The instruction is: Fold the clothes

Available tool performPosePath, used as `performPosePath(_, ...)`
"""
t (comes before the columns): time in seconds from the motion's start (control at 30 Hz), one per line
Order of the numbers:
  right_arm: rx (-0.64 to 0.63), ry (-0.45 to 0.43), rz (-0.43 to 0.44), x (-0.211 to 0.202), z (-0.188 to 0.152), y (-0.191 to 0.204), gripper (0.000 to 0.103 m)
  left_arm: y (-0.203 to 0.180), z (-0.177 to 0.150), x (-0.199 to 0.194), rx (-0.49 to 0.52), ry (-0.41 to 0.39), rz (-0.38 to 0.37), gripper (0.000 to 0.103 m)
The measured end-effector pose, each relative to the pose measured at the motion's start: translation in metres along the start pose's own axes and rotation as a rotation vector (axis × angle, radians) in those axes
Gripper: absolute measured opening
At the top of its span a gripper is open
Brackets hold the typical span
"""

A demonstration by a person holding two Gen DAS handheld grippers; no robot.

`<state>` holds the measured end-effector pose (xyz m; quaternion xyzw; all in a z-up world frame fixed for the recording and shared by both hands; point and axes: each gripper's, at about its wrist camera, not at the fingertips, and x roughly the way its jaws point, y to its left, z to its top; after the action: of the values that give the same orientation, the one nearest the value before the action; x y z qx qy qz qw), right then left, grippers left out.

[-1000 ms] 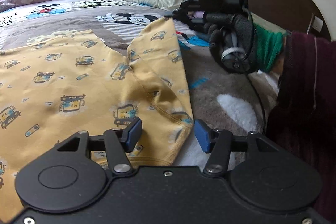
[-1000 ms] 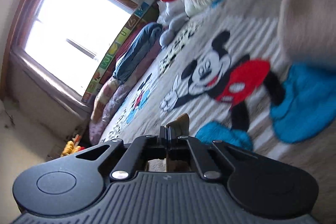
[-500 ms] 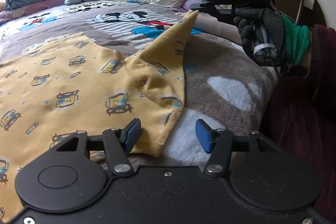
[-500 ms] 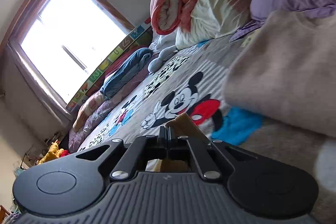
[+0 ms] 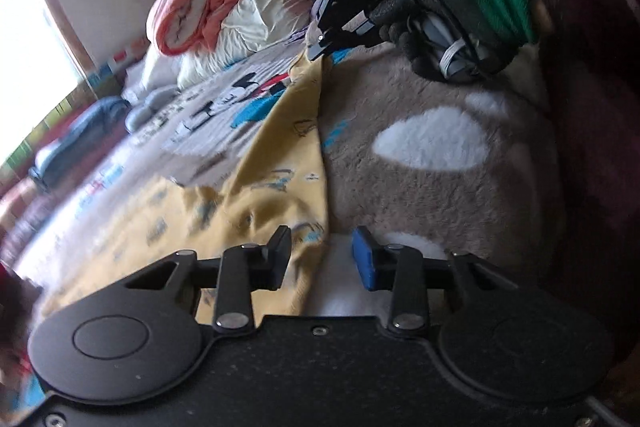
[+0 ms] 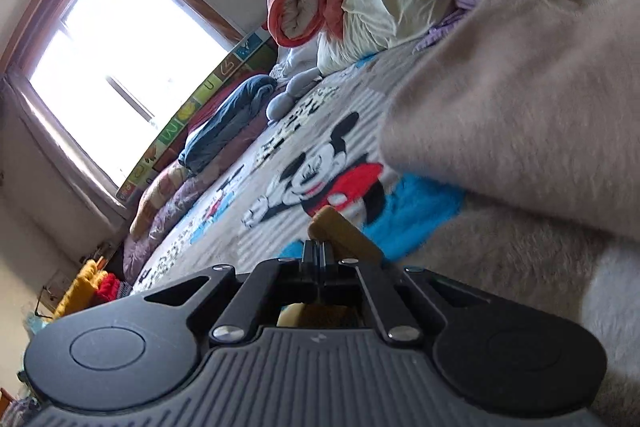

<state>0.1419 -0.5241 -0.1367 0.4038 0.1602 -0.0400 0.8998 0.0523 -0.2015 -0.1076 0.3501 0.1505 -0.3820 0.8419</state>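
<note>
Your right gripper [image 6: 318, 251] has its fingers clamped on a corner of the yellow garment [image 5: 276, 183], lifted off the bed [image 5: 432, 163]. Left gripper [image 5: 320, 255] fingers apart, garment's near edge just btwn/ahead; long edge runs gripper to gripper.

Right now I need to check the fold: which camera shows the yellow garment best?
The left wrist view: the yellow garment stretches from the open left gripper up to the right gripper. The right wrist view shows only a pinched corner.
</note>
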Motion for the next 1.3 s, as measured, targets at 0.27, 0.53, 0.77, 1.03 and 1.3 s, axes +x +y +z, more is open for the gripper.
performPosePath(0.27,-0.011,0.013,0.047,0.01,0.008,-0.003,0.003,-0.016,0.011,0.019,0.131,0.068,0.064,0.001)
performPosePath(0.53,-0.091,-0.035,0.091,0.0,0.025,0.009,0.003,0.01,0.007,0.013,-0.008,0.08,-0.07,0.0)
performPosePath(0.77,-0.101,0.036,0.022,0.004,0.021,0.0,0.003,0.035,0.01,0.008,-0.16,0.049,-0.194,0.014)
performPosePath(1.03,-0.041,0.047,0.037,-0.003,0.02,-0.008,0.003,0.113,0.066,0.042,-0.49,0.009,-0.22,0.032)
performPosePath(1.3,0.121,0.066,-0.022,-0.019,0.01,-0.033,0.003,0.137,0.129,0.151,-0.512,0.108,-0.298,0.032)
